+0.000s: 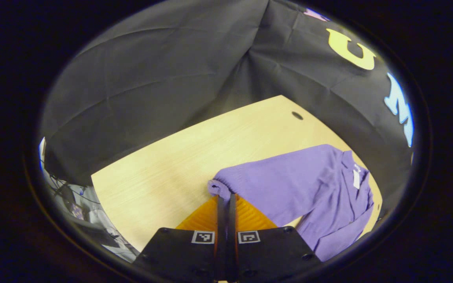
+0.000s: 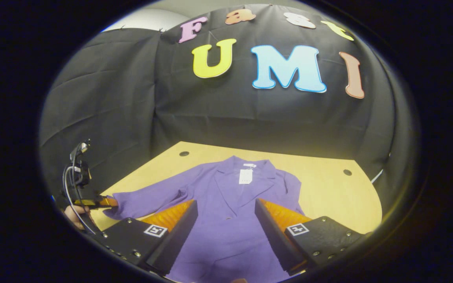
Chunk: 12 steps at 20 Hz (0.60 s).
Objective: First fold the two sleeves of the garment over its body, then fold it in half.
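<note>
- Purple garment (image 2: 230, 220) flat on table (image 2: 328, 196), collar far, hem near.
- Left gripper (image 1: 226, 196) clamped on left sleeve cuff (image 1: 218, 188), apparently raised.
- Right gripper (image 2: 226, 208) wide apart, hovering over the body.

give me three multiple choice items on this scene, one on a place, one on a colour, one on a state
1. Where is the white paper tag?
A. at the collar
B. on a cuff
C. on the table

2. What colour is the long-sleeved collared garment?
A. green
B. purple
C. red

3. How do the left gripper's jaws stand?
A. wide apart over bare wood
B. closed on the sleeve cuff
C. closed on the collar

Answers: 1 A, the tag hangs just under the neckline. 2 B, purple cloth lies on the pale wooden table. 3 B, in the left gripper view the fingers meet with the cuff pinched between them; the right gripper is open above the body.
</note>
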### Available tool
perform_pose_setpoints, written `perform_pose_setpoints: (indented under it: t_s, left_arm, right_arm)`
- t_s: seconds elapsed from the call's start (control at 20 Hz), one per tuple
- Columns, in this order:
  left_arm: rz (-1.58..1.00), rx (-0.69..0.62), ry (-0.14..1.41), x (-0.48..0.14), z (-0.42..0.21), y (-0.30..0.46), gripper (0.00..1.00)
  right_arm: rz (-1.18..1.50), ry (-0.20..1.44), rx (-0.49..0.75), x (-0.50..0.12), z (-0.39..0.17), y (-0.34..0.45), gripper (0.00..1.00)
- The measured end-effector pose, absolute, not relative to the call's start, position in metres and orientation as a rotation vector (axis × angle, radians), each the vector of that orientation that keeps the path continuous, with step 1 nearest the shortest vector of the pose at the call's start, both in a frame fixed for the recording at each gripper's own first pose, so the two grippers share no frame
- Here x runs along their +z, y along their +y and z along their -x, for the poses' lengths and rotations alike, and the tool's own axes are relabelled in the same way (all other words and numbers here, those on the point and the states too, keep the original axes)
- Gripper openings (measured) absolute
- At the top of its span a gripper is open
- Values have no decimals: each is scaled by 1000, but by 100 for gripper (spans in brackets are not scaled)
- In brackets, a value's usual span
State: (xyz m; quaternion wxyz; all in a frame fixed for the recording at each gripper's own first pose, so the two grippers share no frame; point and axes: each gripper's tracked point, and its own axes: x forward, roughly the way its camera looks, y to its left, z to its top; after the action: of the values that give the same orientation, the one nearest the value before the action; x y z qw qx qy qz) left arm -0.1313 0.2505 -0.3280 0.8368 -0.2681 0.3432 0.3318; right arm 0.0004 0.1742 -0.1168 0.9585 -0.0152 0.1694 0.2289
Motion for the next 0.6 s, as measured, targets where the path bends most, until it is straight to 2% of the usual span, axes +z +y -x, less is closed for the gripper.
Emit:
perform_pose_setpoints:
  t_s: [0.3,0.6]
  left_arm:
    - [587,583,645,-285,102,212,7]
    - [604,383,616,-258,64,154,7]
  right_arm:
    - [26,342,454,-116,-2,169,95]
    - [10,340,427,-119,-5,156,95]
